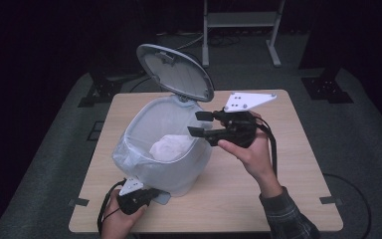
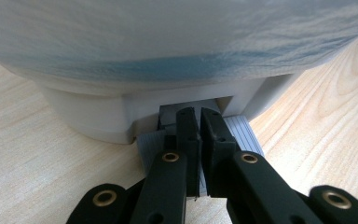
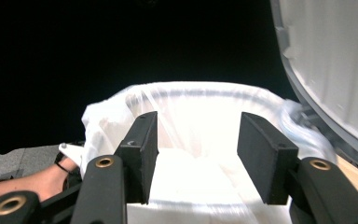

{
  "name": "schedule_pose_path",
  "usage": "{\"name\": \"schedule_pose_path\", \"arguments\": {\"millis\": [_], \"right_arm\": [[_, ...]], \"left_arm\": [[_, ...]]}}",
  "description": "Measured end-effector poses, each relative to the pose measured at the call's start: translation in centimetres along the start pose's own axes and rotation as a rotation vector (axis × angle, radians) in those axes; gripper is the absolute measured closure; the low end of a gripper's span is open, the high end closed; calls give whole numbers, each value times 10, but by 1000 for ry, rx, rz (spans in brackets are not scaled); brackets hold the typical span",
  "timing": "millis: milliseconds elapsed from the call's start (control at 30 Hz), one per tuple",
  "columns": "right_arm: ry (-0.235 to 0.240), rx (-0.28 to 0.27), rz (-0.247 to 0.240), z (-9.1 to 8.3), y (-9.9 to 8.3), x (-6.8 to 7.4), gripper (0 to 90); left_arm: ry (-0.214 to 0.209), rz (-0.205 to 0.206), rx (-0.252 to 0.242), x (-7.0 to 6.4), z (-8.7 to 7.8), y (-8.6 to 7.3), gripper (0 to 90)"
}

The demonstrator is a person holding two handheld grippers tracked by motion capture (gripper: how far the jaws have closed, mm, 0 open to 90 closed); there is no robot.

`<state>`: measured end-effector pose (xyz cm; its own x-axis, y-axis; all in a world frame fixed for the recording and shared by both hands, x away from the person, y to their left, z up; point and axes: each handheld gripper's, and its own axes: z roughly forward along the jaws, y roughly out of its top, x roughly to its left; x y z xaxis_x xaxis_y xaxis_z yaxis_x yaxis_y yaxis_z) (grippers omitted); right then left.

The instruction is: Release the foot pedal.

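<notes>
My left gripper, jaws pressed together, on bin pedal; right gripper spread w/ nothing between, over lined bin, lid up.

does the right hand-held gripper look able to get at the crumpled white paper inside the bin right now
Probably yes: the grey hinged lid stands open, and the right hand-held gripper, jaws apart, hovers at the rim of the bag-lined white pedal bin, above the crumpled white paper.

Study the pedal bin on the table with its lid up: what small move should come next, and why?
Probably lift the left gripper off the pedal so the lid drops. Its jaws, nearly together, rest on the pedal, the lid stands open, white crumpled material lies in the bin liner, and the right gripper is open and empty beside the rim.
</notes>
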<state>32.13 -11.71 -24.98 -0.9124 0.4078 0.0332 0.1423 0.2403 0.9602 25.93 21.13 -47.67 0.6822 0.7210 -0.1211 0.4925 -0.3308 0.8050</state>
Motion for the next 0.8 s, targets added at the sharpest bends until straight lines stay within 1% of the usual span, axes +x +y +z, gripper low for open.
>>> {"name": "schedule_pose_path", "arguments": {"millis": [133,233,267,333,367,400,433,467,500,567,600,633,667,700,800], "right_arm": [[-22,1,13,-13,-9,-3,466],[-40,2,20,-23,-16,-6,465],[-47,3,22,-26,-19,-7,465],[-60,6,28,-33,-25,-10,463],[-68,7,31,-37,-28,-11,462],[-76,10,35,-40,-32,-12,460],[-83,13,40,-44,-36,-13,459],[-93,17,44,-47,-40,-15,456],[-102,19,53,-51,-44,-17,454],[-116,20,65,-57,-51,-19,447],[-127,21,74,-61,-56,-21,444],[-135,22,81,-64,-60,-22,440],[-142,24,87,-67,-63,-23,435],[-150,24,92,-70,-66,-24,431],[-178,37,101,-78,-76,-27,419]], "left_arm": [[-9,3,2,0,0,0,838],[-20,-2,-1,-2,-1,1,798],[-18,3,1,-2,-2,1,777],[-11,5,9,-3,-4,2,706],[-9,-2,12,-4,-6,2,665],[-8,-9,7,-4,-8,1,628],[-2,-5,7,-5,-11,1,583],[1,-5,-8,-5,-13,1,543],[-1,-7,-13,-5,-16,2,490],[3,4,-41,-5,-21,2,432],[9,-4,-47,-4,-23,2,409],[20,9,-35,-3,-25,2,368],[27,14,-29,-3,-26,2,347],[33,9,-27,-1,-27,1,332],[56,19,-19,3,-31,-2,302]]}}
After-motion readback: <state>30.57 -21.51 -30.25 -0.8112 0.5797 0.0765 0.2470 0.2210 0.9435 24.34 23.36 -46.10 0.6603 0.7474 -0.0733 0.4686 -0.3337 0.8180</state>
